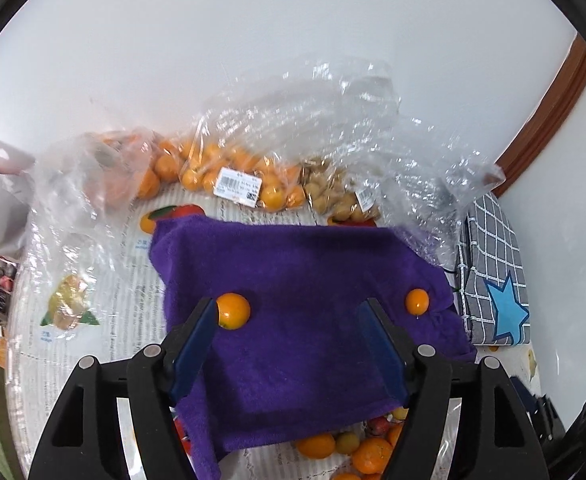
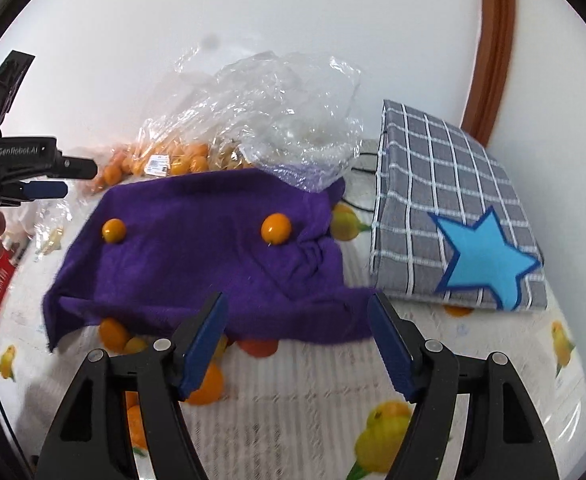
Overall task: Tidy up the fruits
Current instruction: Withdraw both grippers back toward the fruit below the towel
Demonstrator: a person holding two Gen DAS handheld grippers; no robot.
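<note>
Left gripper [image 1: 289, 344] gapes empty over the purple towel [image 1: 301, 280]; one small orange [image 1: 233, 311] sits just beside its left fingertip, another orange [image 1: 417, 301] right of centre. Right gripper [image 2: 297, 340] also gapes empty, both fruits above it in frame

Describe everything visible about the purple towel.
The purple towel is a deep violet, fuzzy cloth spread mostly flat on the fruit-print table cover, rumpled at its right side. Two small orange fruits rest on top, apart from each other. Its near edge drapes over more loose fruit. A clear plastic bag overlaps its far corner. Neither tool touches it.
</note>
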